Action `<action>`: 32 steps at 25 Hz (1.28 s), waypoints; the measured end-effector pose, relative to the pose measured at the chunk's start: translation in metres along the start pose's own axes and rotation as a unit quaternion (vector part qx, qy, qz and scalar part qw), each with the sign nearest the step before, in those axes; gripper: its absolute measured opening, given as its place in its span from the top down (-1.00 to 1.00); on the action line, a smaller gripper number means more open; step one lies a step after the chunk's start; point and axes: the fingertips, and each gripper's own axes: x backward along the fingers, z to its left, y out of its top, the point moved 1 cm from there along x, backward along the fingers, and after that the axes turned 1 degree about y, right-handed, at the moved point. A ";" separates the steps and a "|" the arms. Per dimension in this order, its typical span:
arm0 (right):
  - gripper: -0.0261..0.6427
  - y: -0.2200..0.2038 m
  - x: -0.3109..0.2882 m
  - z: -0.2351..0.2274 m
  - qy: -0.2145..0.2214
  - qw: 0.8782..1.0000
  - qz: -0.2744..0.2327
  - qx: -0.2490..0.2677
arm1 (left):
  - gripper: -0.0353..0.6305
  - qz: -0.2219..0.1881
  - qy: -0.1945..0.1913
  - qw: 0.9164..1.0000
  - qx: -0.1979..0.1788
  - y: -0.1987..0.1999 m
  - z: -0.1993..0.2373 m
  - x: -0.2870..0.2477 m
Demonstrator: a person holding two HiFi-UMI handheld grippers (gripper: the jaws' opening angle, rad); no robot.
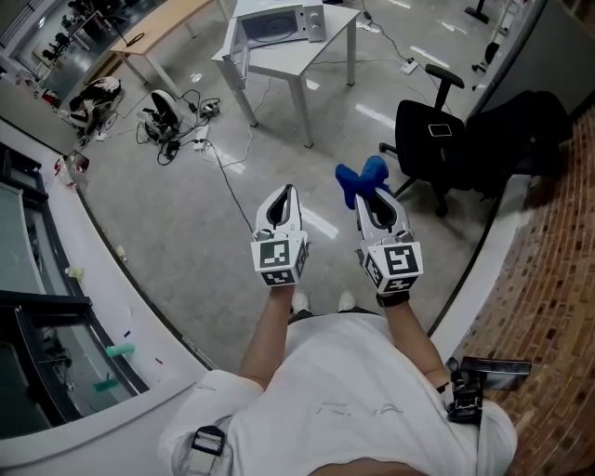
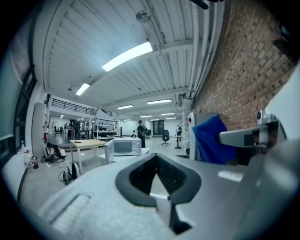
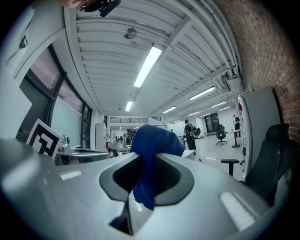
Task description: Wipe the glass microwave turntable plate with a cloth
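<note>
Cloth (image 3: 154,140) between jaws of right tool (image 3: 146,180): right gripper view alone

I see glossy grey floor (image 1: 186,214), a white square table (image 1: 299,58) top centre, black swivel chair (image 1: 428,130) upper right, red brick wall (image 1: 558,297) right.

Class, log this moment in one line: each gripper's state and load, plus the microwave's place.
left gripper: shut, empty | right gripper: shut on blue cloth | microwave: on white table ahead
</note>
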 end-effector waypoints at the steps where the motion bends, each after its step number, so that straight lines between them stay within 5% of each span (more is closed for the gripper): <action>1: 0.72 -0.001 0.004 -0.004 0.001 1.000 0.000 -0.001 | 0.89 -0.008 -0.009 1.000 -0.002 0.003 -0.009 -0.001; 6: 0.74 -0.012 0.010 -0.021 -0.002 1.000 0.011 -0.009 | 0.89 -0.023 -0.005 1.000 -0.018 0.009 -0.030 0.002; 11: 0.74 -0.024 0.004 -0.021 0.001 1.000 0.029 -0.011 | 0.89 -0.017 0.022 1.000 -0.013 0.002 -0.015 0.006; 18: 0.74 -0.036 -0.038 -0.010 0.015 0.999 0.046 -0.005 | 0.89 0.002 0.011 1.000 0.004 -0.017 0.011 -0.021; 25: 0.73 -0.008 -0.126 0.004 0.033 0.999 0.033 0.027 | 0.89 -0.026 0.006 0.999 0.027 0.000 0.068 -0.084; 32: 0.73 -0.004 -0.213 0.044 0.070 0.996 0.034 0.038 | 0.89 -0.068 0.045 0.996 0.033 0.027 0.159 -0.116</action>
